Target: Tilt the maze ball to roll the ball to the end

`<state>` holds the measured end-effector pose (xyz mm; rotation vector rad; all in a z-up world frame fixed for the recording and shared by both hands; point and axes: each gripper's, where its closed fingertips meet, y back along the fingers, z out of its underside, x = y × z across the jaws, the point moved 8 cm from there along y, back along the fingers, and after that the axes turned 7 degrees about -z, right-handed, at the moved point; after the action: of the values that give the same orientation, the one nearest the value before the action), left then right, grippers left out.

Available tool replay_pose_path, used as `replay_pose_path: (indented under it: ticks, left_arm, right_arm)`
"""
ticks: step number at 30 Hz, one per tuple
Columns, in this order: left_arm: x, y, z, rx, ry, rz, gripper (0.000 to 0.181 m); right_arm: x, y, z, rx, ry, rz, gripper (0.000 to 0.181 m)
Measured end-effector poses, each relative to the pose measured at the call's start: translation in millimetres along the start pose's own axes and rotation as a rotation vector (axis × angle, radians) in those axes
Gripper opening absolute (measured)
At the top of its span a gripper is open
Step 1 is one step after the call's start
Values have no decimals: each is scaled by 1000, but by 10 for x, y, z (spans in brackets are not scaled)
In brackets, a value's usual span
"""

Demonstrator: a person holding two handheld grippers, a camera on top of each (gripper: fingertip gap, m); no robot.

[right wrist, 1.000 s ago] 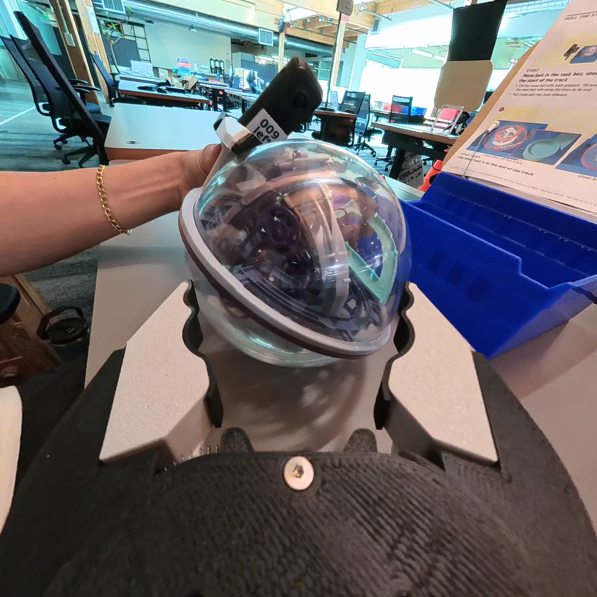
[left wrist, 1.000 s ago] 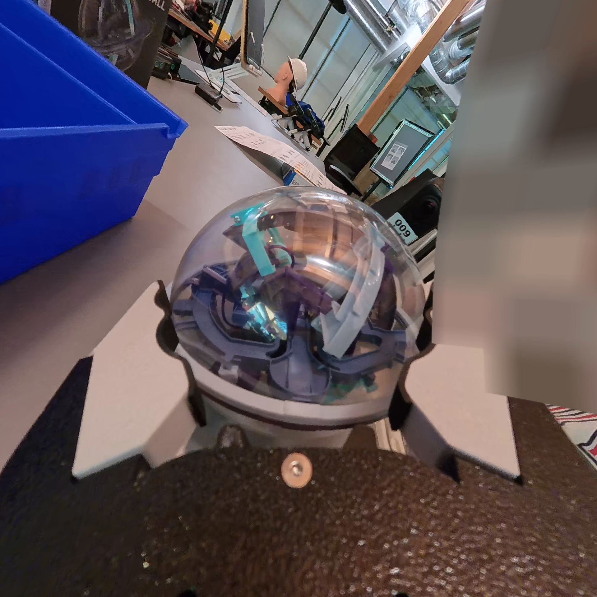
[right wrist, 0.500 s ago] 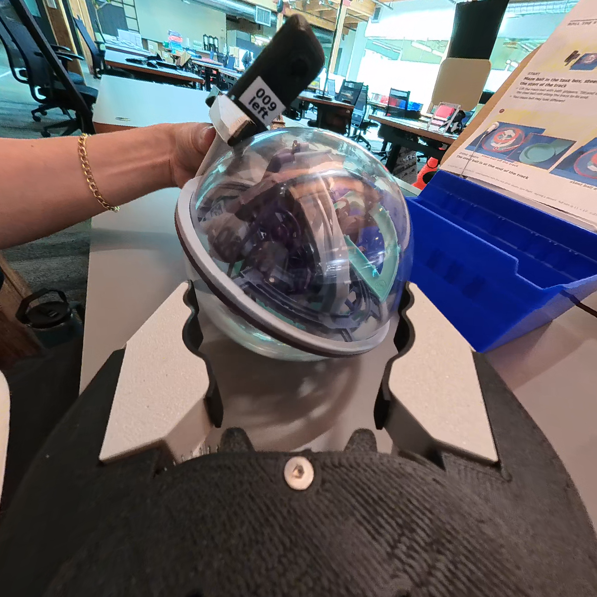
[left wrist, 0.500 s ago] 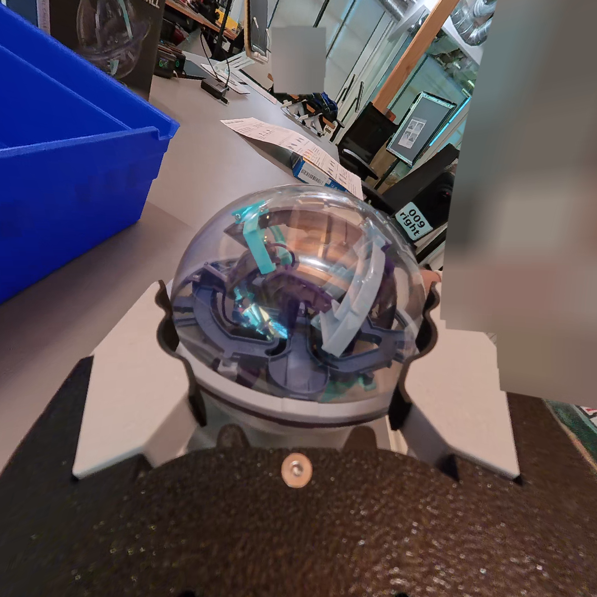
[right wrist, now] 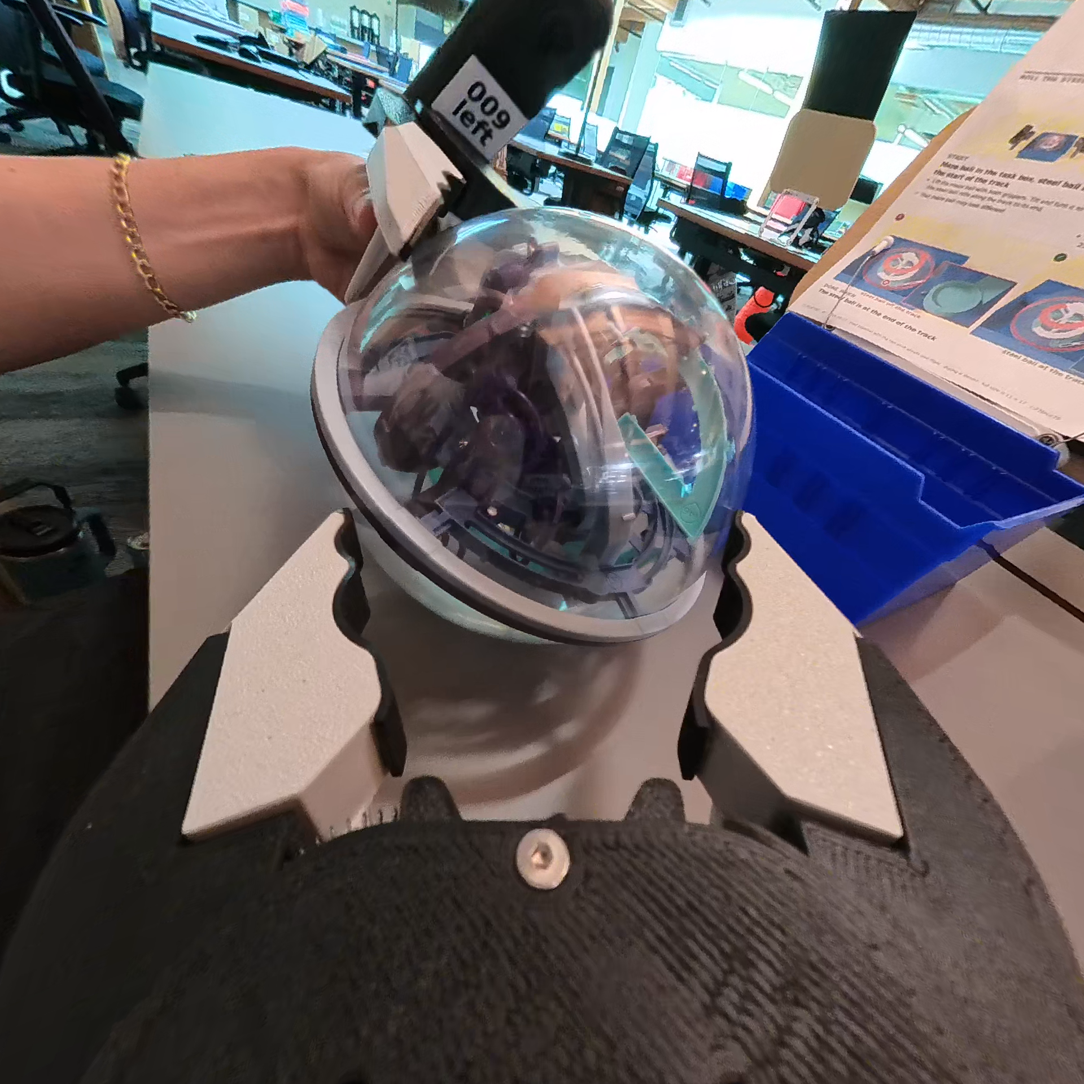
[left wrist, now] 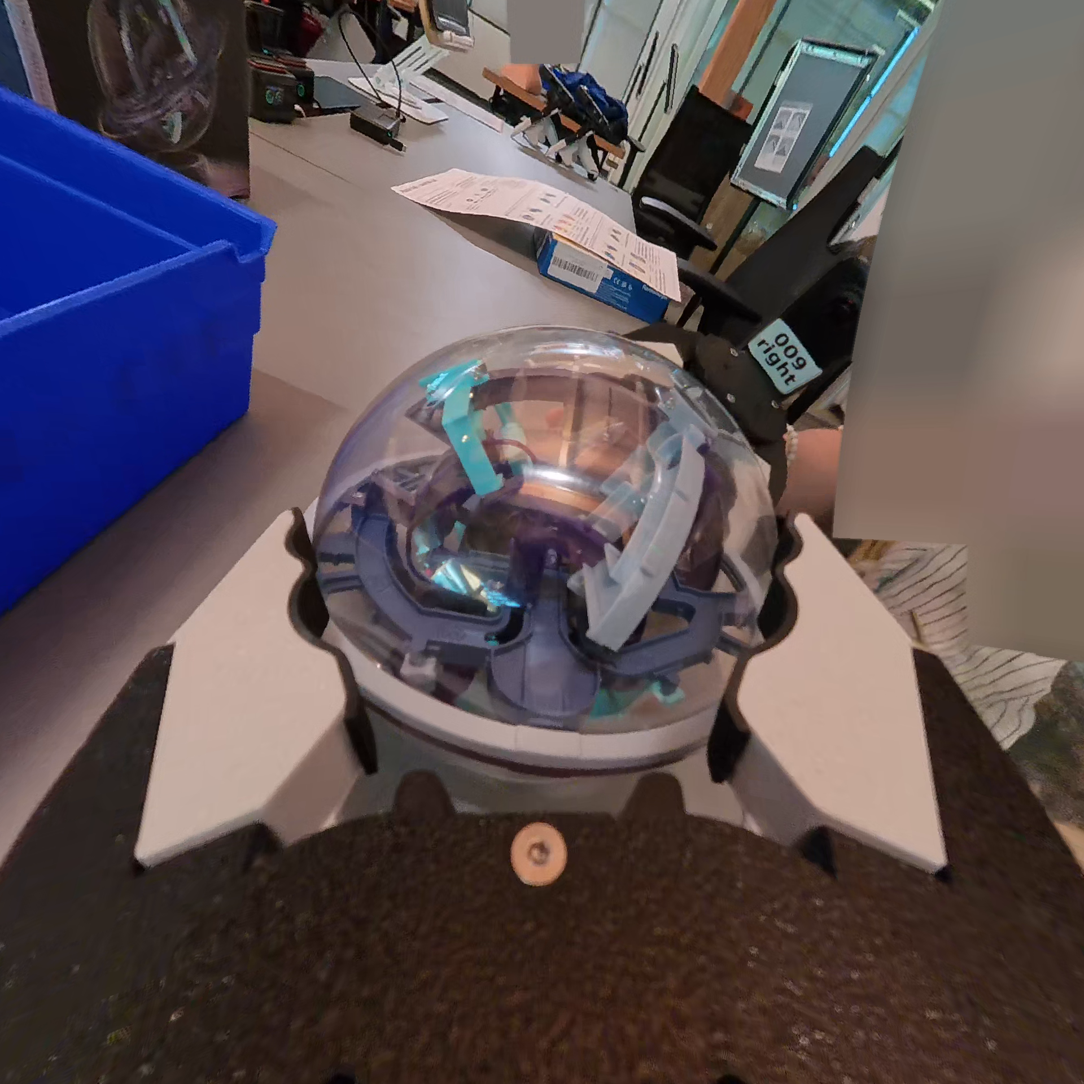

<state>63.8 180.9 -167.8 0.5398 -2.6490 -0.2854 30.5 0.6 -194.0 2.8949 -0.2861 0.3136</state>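
Grey surface (left wrist: 363, 281) of an open-plan workshop: the left gripper (left wrist: 542, 592) and right gripper (right wrist: 537, 578) each have their white fingers (left wrist: 234, 698) clamped on the clear maze ball (left wrist: 545, 528), its seam tilted, raised between them. Blue bin (left wrist: 117, 328) at ten o'clock; instruction sheet (right wrist: 962, 246) at two o'clock.

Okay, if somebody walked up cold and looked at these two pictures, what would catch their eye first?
First, the clear plastic maze ball with purple, teal and grey tracks inside, dead centre, gripped from opposite sides by the left gripper and the right gripper, its grey equator band tilted above the grey table. Next, the bright blue plastic bin right beside it. Then the bare forearm with a gold chain bracelet reaching in at the left of the right wrist view.
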Motion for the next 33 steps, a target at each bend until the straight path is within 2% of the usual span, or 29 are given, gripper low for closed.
replay_pose_path:
  ticks: [7,11,14,17,19,21,25,33]
  left_arm:
    - [186,-10,-14,-49,-224,-34,147]
    - [264,0,-6,-88,-301,-48,148]
    - [284,10,5,-107,-335,-67,148]
    - [262,-5,29,-164,-400,-121,147]
    - [245,-45,47,-207,-420,-148,147]
    - [246,-95,49,-222,-386,-155,147]
    - [278,-140,48,-183,-280,-142,147]
    - [296,-231,-66,-59,-32,-183,147]
  right_arm:
    - [-175,85,34,-64,95,4,127]
    - [-214,153,11,-67,101,-57,129]
    - [-144,205,-46,-39,57,-124,124]
    - [19,190,-143,-7,50,-188,129]
    - [175,107,-190,27,-39,-221,135]
    - [285,9,-185,22,-118,-221,137]
    - [229,-51,-99,-55,-49,-189,150]
    - [161,-35,-76,-28,-73,-125,150]
